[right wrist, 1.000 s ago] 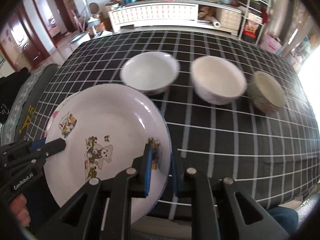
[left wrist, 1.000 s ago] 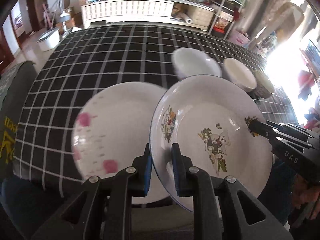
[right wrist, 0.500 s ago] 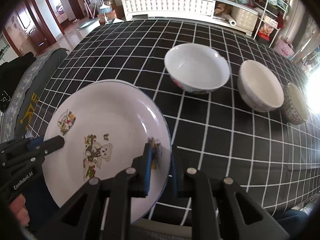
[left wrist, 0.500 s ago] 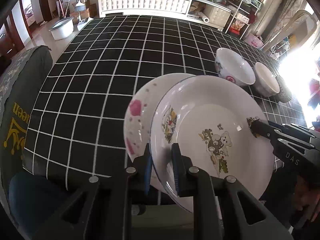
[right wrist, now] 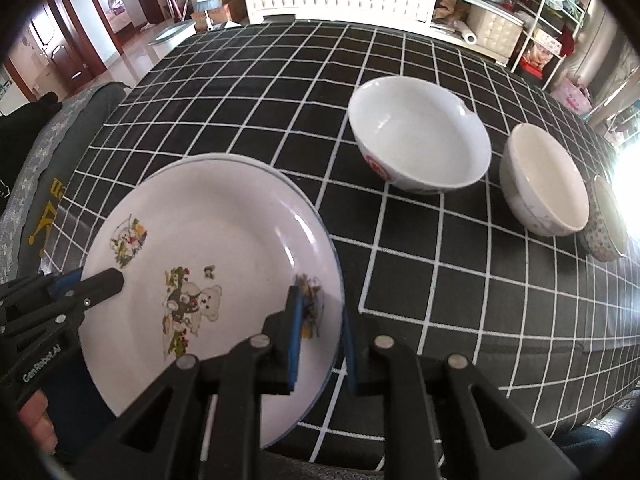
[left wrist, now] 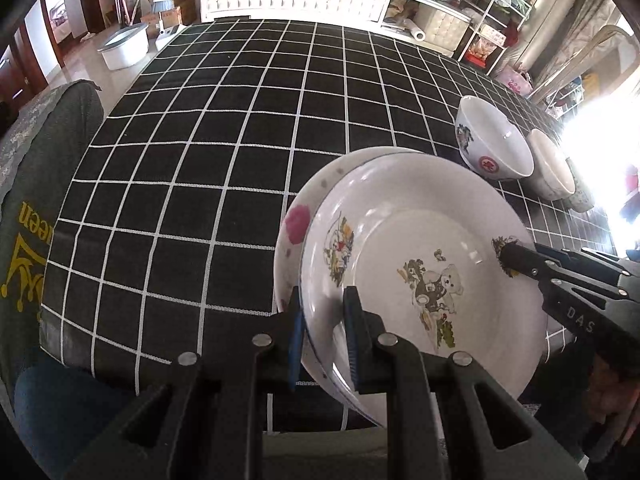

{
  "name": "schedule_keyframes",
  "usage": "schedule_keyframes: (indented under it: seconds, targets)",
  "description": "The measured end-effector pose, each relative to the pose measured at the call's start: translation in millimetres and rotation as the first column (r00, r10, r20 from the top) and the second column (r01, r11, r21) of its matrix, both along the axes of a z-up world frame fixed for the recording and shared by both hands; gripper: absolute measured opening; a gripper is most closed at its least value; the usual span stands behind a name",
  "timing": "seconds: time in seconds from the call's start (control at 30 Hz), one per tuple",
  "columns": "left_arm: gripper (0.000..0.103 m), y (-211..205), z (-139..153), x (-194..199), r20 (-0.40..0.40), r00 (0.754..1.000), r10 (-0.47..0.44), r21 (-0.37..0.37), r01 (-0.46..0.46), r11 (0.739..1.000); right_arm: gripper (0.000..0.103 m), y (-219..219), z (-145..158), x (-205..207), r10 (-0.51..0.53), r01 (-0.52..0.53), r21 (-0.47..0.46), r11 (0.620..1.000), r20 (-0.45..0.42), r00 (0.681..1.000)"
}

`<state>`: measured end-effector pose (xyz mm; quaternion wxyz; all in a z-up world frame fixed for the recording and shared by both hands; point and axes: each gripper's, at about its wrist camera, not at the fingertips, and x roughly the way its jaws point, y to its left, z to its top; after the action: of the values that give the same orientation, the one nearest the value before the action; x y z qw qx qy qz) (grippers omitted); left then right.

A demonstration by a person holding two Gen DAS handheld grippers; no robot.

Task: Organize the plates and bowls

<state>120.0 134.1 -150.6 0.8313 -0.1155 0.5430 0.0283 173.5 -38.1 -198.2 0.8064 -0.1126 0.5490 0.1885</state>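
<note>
Pinching opposite rims, left gripper [left wrist: 322,336] and right gripper [right wrist: 319,334] jaws are holding the bear plate [left wrist: 424,280] just over the pink-spotted plate [left wrist: 294,226] on the counter [left wrist: 240,140]. Stiff, glossy, probably slippery and breakable; rim grips suit it.

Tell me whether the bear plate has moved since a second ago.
Yes. The bear plate, gripped by both grippers, has shifted left over the pink-spotted plate, which lay mostly uncovered beside it; now only a sliver shows.
</note>
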Motion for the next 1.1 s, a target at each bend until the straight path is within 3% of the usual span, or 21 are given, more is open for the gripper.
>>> schedule_keyframes:
  seconds: [0.33,0.67,0.77,0.9,1.1]
  targets:
    - [0.016,-0.5,-7.7,11.0,-0.011,1.000,-0.010,-0.005,0.010,1.000,0.023,0.3,-8.3,6.7,-0.014,0.014,-0.011,1.000,-0.025,1.000]
    - [0.020,12.3,-8.1,12.3,-0.019,0.999,0.038,-0.112,-0.040,0.993,0.023,1.7,-12.4,8.0,-0.003,0.003,0.013,1.000,-0.041,0.999]
    - [0.021,9.0,-4.9,9.7,-0.010,0.999,0.041,-0.086,-0.042,0.995,0.023,1.6,-12.1,6.5,0.000,0.001,0.007,1.000,-0.032,0.999]
    - [0.033,1.7,9.0,5.8,0.039,0.999,0.037,-0.021,-0.036,0.999,0.023,-2.9,-11.1,6.7,-0.008,0.009,0.022,1.000,-0.042,0.999]
    - [0.033,-6.8,23.1,5.7,0.069,0.998,0.016,0.008,-0.016,1.000,0.024,-10.1,-0.8,3.2,-0.020,0.022,0.063,0.998,-0.028,0.999]
